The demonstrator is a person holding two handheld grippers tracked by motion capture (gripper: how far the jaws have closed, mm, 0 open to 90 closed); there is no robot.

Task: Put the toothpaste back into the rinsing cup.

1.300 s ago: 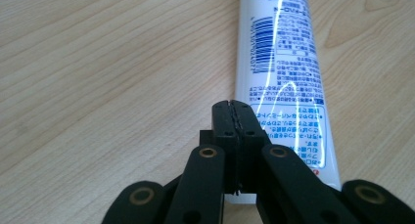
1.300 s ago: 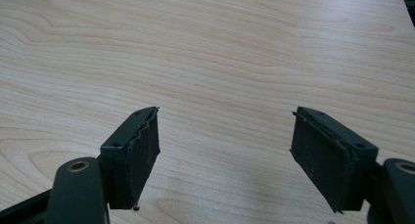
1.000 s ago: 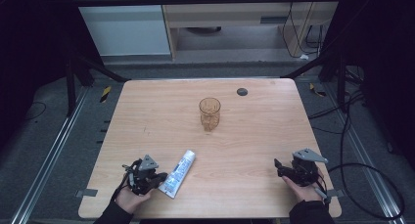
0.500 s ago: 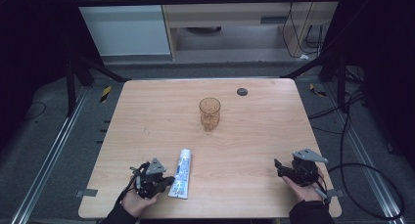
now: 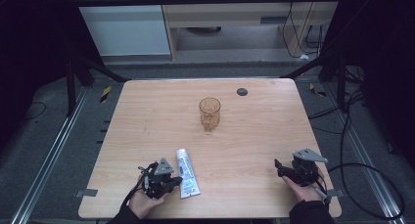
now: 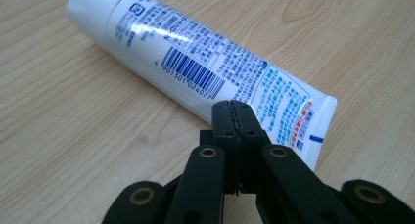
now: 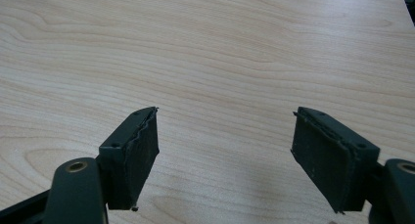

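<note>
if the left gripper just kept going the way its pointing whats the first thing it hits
Most likely the toothpaste tube: the left gripper, jaws shut, points at its side near the crimped end. Whether they already touch is unclear.

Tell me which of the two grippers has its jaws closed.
The left gripper, beside the toothpaste tube: its jaws are pressed together on nothing. The right gripper has its jaws spread wide over bare table.

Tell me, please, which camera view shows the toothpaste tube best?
The left gripper view: the toothpaste tube lies close, its barcode and print legible. The high view shows it small on the table, beside the left gripper. The right gripper view faces bare wood.
</note>
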